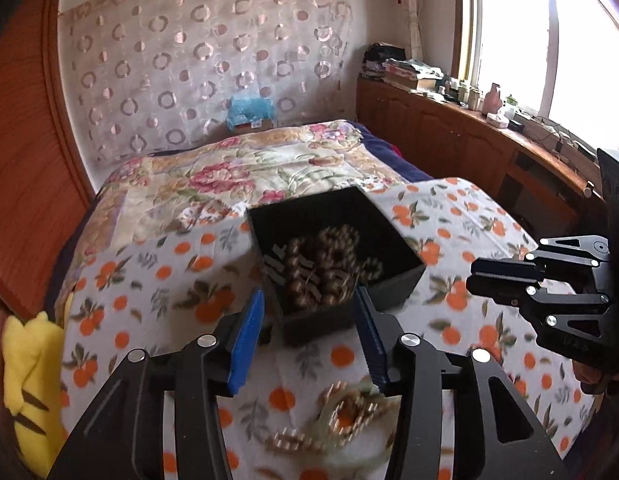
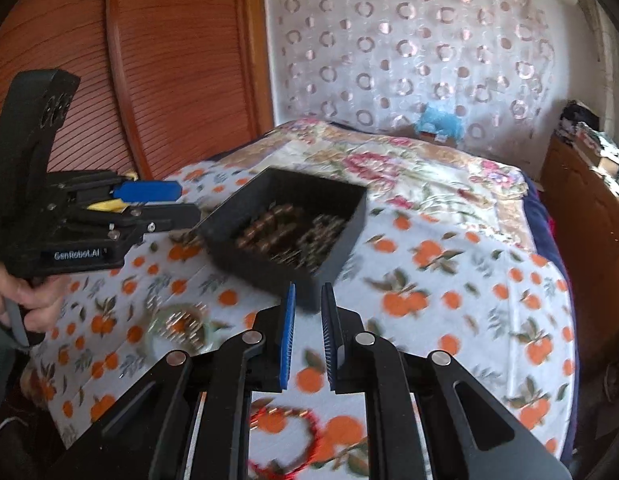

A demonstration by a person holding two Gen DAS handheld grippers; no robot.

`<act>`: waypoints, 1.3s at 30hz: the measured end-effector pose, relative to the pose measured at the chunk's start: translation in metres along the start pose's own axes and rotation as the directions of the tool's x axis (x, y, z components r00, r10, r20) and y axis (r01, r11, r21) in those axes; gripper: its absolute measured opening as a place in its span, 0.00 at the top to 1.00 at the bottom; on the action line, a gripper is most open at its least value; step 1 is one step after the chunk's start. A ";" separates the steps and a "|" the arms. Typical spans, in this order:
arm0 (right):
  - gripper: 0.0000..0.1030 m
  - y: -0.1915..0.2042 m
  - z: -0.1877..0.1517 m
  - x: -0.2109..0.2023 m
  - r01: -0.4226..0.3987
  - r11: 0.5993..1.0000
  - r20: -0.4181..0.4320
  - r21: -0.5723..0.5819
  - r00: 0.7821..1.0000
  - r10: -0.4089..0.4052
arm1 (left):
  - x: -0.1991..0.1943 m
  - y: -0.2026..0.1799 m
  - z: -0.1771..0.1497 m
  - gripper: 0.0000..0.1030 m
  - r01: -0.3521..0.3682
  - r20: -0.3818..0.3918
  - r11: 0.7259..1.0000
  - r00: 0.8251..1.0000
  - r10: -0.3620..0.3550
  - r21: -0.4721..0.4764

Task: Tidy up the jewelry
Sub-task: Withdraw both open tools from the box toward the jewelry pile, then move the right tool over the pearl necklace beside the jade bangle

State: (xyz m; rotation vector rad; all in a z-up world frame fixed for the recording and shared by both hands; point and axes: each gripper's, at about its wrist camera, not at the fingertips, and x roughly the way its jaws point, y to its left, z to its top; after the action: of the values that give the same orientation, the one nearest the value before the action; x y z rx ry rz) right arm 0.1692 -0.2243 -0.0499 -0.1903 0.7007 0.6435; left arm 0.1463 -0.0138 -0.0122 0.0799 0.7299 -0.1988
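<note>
A black box [image 1: 393,292] [image 2: 265,268] holding several brown bead bracelets [image 1: 325,268] stands on the orange-print cloth [image 1: 469,216]. My left gripper [image 1: 308,296] hovers open at the box's near corner, with nothing between its blue pads. A pale bead bracelet [image 1: 341,412] [image 2: 181,324] lies on the cloth just below it. My right gripper [image 2: 309,288] is open only by a narrow gap and holds nothing, its tips in front of the box's near corner. A red bracelet [image 2: 285,440] lies under its arms. Each gripper shows in the other's view, the right gripper [image 1: 470,276] and the left gripper [image 2: 187,202].
The cloth covers a bed with a floral quilt [image 1: 237,168]. A yellow plush toy [image 1: 33,380] sits at the cloth's left edge. A wooden wardrobe [image 2: 169,60] stands left and a cluttered wooden cabinet [image 1: 449,132] right. A person's hand [image 2: 25,300] holds the left gripper.
</note>
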 end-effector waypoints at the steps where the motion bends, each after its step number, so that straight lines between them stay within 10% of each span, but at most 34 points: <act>1: 0.85 0.007 -0.004 0.002 -0.013 1.000 -0.009 -0.012 1.000 0.012 | -0.003 0.003 -0.006 0.51 -0.003 0.000 1.000 1.000 0.003 -0.006; 15: 0.70 0.067 -0.024 0.025 -0.167 0.983 -0.091 -0.078 0.983 0.160 | -0.042 0.037 -0.079 0.46 -0.055 -0.020 0.996 0.998 0.054 -0.073; 25: 0.71 0.091 -0.032 0.054 -0.090 0.972 -0.192 -0.217 0.980 0.048 | -0.045 0.049 -0.102 0.45 -0.053 -0.053 0.992 0.997 0.047 -0.117; 39: 0.91 0.083 -0.027 0.043 -0.052 0.977 -0.142 -0.206 0.990 0.022 | -0.041 0.033 -0.104 0.45 -0.034 -0.056 0.996 0.998 0.029 -0.085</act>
State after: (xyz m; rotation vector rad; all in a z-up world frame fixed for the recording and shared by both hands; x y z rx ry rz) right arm 0.1289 -0.1475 -0.0949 -0.4211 0.7711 0.7453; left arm 0.0555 0.0396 -0.0619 0.0152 0.7902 -0.1350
